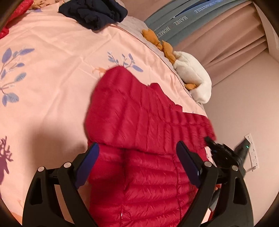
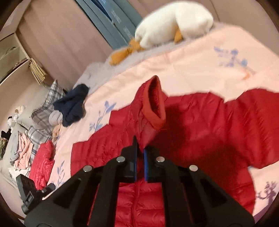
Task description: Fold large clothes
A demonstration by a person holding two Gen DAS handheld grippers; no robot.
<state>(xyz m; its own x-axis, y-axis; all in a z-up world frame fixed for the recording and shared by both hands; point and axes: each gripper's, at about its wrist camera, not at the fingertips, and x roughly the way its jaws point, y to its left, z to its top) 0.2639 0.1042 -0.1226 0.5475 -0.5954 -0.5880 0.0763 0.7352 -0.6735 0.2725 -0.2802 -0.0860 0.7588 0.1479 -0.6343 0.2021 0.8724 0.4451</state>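
- Jacket [image 1: 144, 129], red and quilted, is spread on the pink floral bedspread [image 1: 52, 73] of the bed; in the left wrist view it fills the frame from the centre down to 6 o'clock.
- The left tongs [image 1: 137, 148] are held wide above the jacket; nothing is gripped between the blue pads.
- The right tongs [image 2: 140, 148] are pinched shut on a lifted fold of the jacket, and a cuffed sleeve end [image 2: 156, 104] is seen standing up just past them at 12 o'clock.
- In the left wrist view the right tongs are seen at 4 o'clock, at the jacket's edge.
- A dark navy garment [image 1: 94, 12] is seen at 11 o'clock, well apart from the jacket.
- A white and orange plush toy [image 1: 190, 73] lies at the bed's edge at 2 o'clock.
- A second red garment [image 2: 42, 162] is seen at 8 o'clock in the right wrist view.
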